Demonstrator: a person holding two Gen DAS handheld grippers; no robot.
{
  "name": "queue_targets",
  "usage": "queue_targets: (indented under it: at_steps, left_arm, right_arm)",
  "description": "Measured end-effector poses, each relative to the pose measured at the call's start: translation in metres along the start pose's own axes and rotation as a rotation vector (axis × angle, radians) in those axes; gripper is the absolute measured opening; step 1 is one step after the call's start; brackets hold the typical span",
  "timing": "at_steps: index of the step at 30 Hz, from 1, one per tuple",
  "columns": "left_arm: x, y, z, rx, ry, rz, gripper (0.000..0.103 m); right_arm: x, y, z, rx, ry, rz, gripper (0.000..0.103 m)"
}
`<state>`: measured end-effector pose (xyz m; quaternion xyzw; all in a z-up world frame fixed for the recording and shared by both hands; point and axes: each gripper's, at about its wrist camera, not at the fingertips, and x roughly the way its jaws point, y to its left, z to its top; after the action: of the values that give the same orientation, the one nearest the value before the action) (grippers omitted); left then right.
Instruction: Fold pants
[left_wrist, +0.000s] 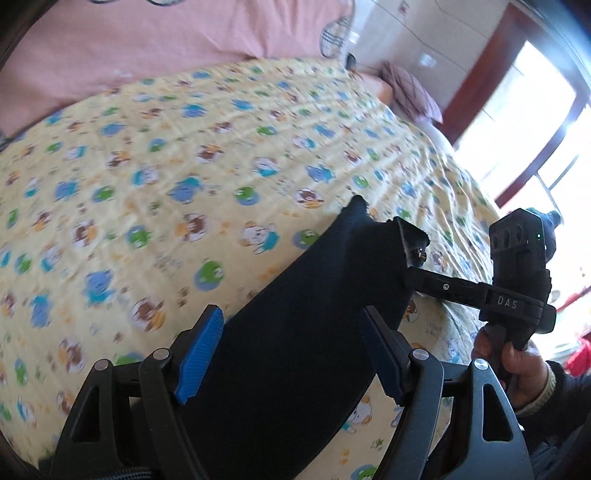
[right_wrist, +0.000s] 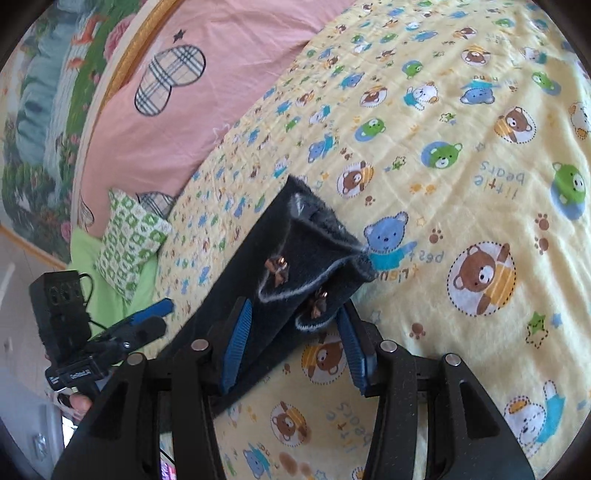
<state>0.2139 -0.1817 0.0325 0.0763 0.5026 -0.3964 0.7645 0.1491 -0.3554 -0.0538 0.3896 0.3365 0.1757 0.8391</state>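
Pants: dark, on the bear-print bed sheet | left hand-held gripper: jaws apart, pants between, pads not pressing | right hand-held gripper: jaws apart around waistband end, grip unclear | pink pillow behind.

left gripper: black frame, ribbed blue pads, silver pivot screws | right gripper: same, "DAS" lettering, green LED | sleeve: dark, cream knitted cuff
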Motion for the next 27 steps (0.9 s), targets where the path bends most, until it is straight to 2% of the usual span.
queue_targets:
  at_steps: [1, 2, 4, 5, 11, 13, 14, 15, 17, 19, 22, 27]
  left_arm:
    - [0.009, -0.002, 0.008, 0.017, 0.024, -0.021, 0.076]
    - [0.016, -0.003, 0.015, 0.026, 0.037, -0.024, 0.076]
    - [0.030, -0.005, 0.028, 0.035, 0.060, -0.026, 0.076]
    - [0.039, -0.008, 0.036, 0.046, 0.077, -0.045, 0.076]
    - [0.081, -0.025, 0.062, 0.108, 0.169, -0.116, 0.074]
    - [0.098, -0.031, 0.066, 0.134, 0.210, -0.120, 0.065]
    - [0.106, -0.033, 0.067, 0.147, 0.229, -0.126, 0.064]
    - [0.109, -0.036, 0.068, 0.158, 0.227, -0.125, 0.064]
    - [0.112, -0.040, 0.070, 0.177, 0.211, -0.139, 0.051]
    - [0.109, -0.039, 0.071, 0.160, 0.200, -0.189, 0.016]
    - [0.099, -0.039, 0.067, 0.155, 0.156, -0.205, 0.011]
    - [0.052, -0.039, 0.059, 0.159, 0.030, -0.223, 0.010]
  right_arm:
    - [-0.001, -0.001, 0.001, -0.003, -0.008, 0.005, 0.044]
    - [-0.002, -0.003, 0.001, -0.008, -0.018, 0.012, 0.029]
    - [-0.004, -0.009, 0.001, -0.008, -0.021, 0.018, 0.018]
    - [-0.005, -0.015, 0.001, -0.004, -0.017, 0.035, 0.015]
    - [-0.012, -0.020, -0.004, -0.022, -0.028, 0.077, 0.013]
    - [-0.011, -0.021, -0.004, -0.030, -0.030, 0.085, 0.013]
    - [-0.011, -0.020, -0.004, -0.042, -0.030, 0.084, 0.013]
    - [-0.012, -0.020, -0.005, -0.051, -0.032, 0.085, 0.013]
    - [-0.013, -0.021, -0.007, -0.059, -0.032, 0.085, 0.013]
    - [-0.013, -0.022, -0.008, -0.062, -0.034, 0.088, 0.013]
    - [-0.014, -0.019, -0.008, -0.073, -0.041, 0.095, 0.013]
    - [-0.024, 0.000, -0.006, -0.126, -0.061, 0.147, 0.013]
